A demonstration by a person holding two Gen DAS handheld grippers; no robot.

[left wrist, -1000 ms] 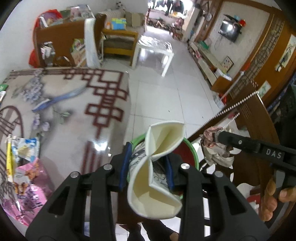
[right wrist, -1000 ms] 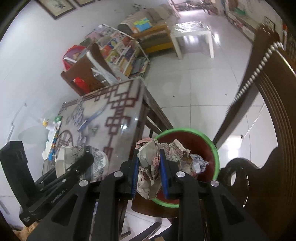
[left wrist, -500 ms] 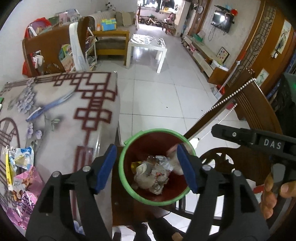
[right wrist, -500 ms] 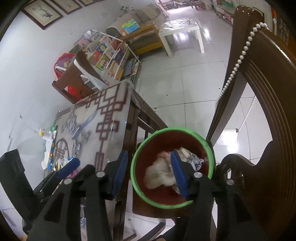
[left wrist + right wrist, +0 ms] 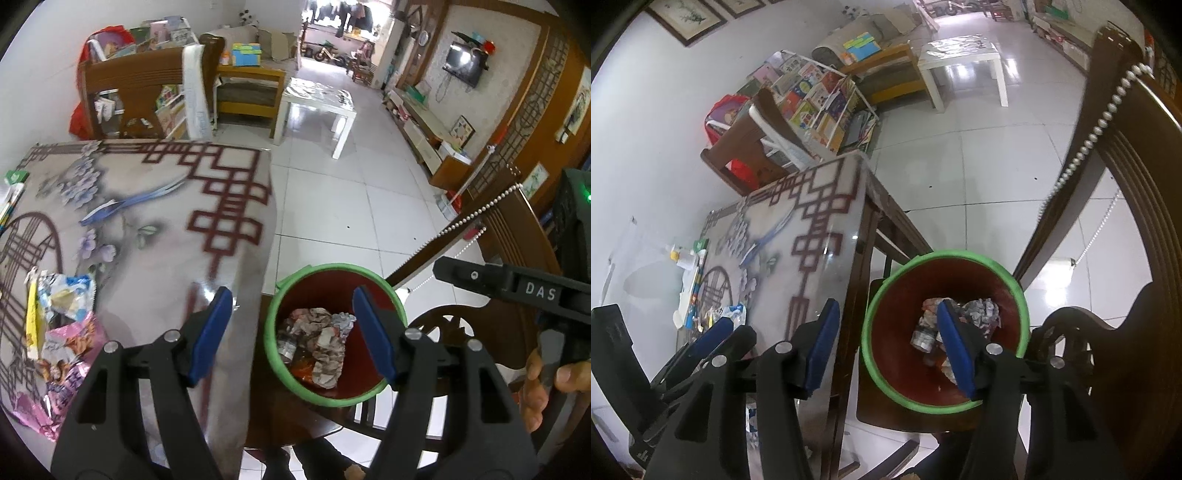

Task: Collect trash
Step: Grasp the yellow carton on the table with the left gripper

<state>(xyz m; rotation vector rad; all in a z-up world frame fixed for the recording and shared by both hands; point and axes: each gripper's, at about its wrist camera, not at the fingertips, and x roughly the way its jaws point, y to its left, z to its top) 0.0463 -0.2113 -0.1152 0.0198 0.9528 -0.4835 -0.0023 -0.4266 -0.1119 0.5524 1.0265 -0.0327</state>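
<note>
The landmark here is the round dark-red waste bin with a green rim [image 5: 334,268], which stands on the seat of a dark wooden chair [image 5: 1137,206] just beside the edge of the large table with a glossy patterned cover of dark-red lattice and pale flowers [image 5: 155,206]. Inside the bin lies a heap of crumpled paper and foil trash [image 5: 317,343].

Both tools hang over the bin. The left gripper [image 5: 291,332] stands open with nothing between its blue pads; one pad is over the table edge beside the bin, the other over the bin's mouth. The jaws of the right gripper [image 5: 892,345] have just been opening, and they too hold nothing; the dropped trash lies below them in the bin.

I judge that the dropping step is finished for both hands. The next step needs a turn away from the bin toward the far side of the table, where the pink, blue and yellow plastic snack wrappers [image 5: 55,332] are not yet collected. They look thin and flat, so a low pinch at a raised fold seems needed.
</note>
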